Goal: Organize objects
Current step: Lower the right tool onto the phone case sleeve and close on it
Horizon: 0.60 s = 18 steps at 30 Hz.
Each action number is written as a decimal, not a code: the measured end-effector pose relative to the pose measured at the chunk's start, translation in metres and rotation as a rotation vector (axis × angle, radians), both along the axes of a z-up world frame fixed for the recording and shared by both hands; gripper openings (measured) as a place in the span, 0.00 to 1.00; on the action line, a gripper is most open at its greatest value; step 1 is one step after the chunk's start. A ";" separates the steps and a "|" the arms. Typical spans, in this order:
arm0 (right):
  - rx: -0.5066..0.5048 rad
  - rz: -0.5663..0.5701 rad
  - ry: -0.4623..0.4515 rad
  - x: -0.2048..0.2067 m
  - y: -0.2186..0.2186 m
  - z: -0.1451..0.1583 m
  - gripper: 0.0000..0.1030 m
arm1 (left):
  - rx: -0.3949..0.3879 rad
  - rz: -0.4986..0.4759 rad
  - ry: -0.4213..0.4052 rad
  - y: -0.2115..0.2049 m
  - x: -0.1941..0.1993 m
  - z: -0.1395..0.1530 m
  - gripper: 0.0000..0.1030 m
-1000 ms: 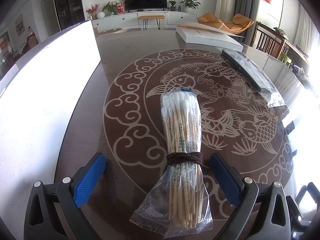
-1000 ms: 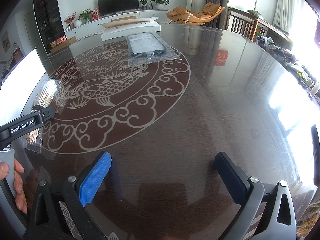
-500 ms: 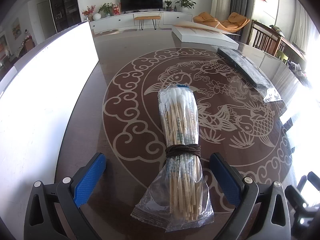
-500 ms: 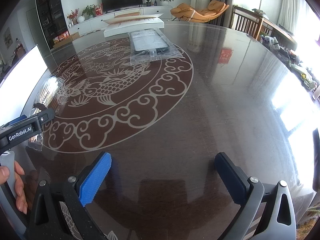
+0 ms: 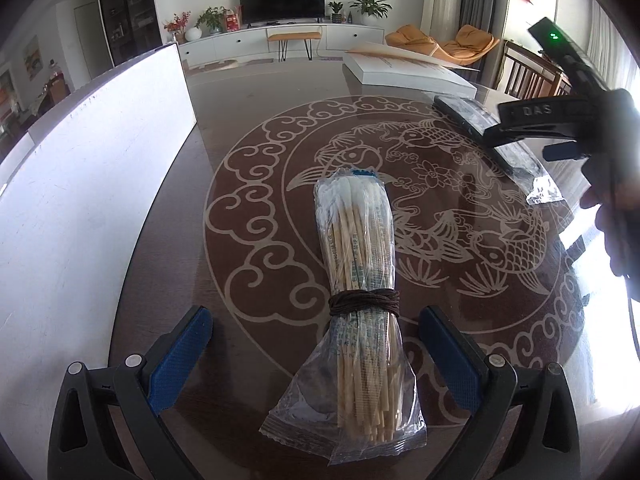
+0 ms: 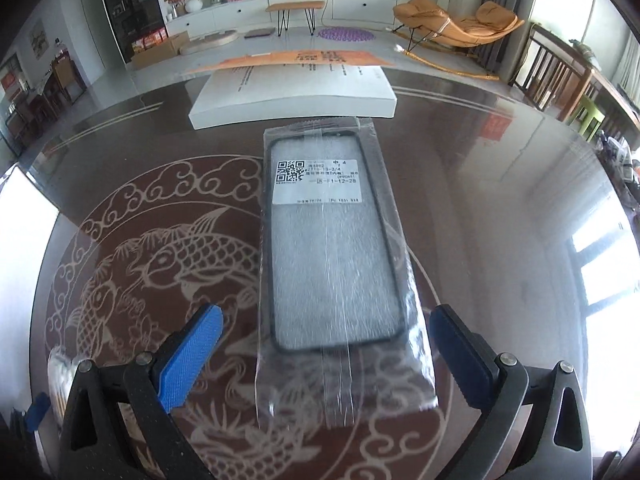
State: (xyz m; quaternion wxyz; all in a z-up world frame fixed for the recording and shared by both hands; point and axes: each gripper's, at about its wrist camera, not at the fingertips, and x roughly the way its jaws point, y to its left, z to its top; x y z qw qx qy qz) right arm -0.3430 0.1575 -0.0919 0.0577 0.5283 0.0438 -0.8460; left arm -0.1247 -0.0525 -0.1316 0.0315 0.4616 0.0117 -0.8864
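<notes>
While both pairs of tongs stand wide apart and clamp nothing, each has a wrapped item lying flat on the counter (image 5: 168, 240) between its blue pads. Nearest the left tongs (image 5: 316, 354), a bundle of chopsticks (image 5: 362, 280) in clear plastic lies lengthwise, its loose wrapper end near the camera and its paper-tipped end pointing away. A dark cord (image 5: 364, 304) is wound around the bundle just beyond the finger pads (image 5: 180, 360), which flank the near end without touching it. Left of the bundle a large white board (image 5: 80, 200) runs along the counter's edge. Farther right in the left view, the right tongs hang dark against the window light, gripped by a hand (image 5: 618, 216), above a phone case that lies sealed in a clear bag. Seen from the right tongs (image 6: 326, 354), that phone case (image 6: 332, 248) sits on the fish pattern, its near end level with the pads and untouched by them, a white label (image 6: 318, 181) with a printed code on its far half. Just beyond the bag lies a flat white box (image 6: 292, 96) with an orange flap raised behind it. At the far wall stands a television (image 5: 282, 0) on a low white cabinet.
</notes>
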 end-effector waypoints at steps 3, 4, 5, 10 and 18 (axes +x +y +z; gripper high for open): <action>-0.048 -0.019 -0.040 -0.021 -0.004 -0.012 1.00 | 0.000 0.001 0.000 0.000 0.000 0.000 1.00; -0.043 -0.018 -0.036 -0.023 -0.007 -0.014 1.00 | 0.000 0.001 0.000 0.000 0.000 0.000 1.00; -0.024 -0.004 -0.033 -0.025 -0.012 -0.017 1.00 | 0.000 0.001 0.000 0.000 0.000 0.000 1.00; 0.004 0.051 -0.018 -0.025 -0.019 -0.022 1.00 | 0.000 0.001 0.001 0.000 0.000 0.000 1.00; 0.004 0.008 0.008 0.006 0.006 -0.014 0.76 | 0.000 0.002 0.001 0.000 0.000 0.001 1.00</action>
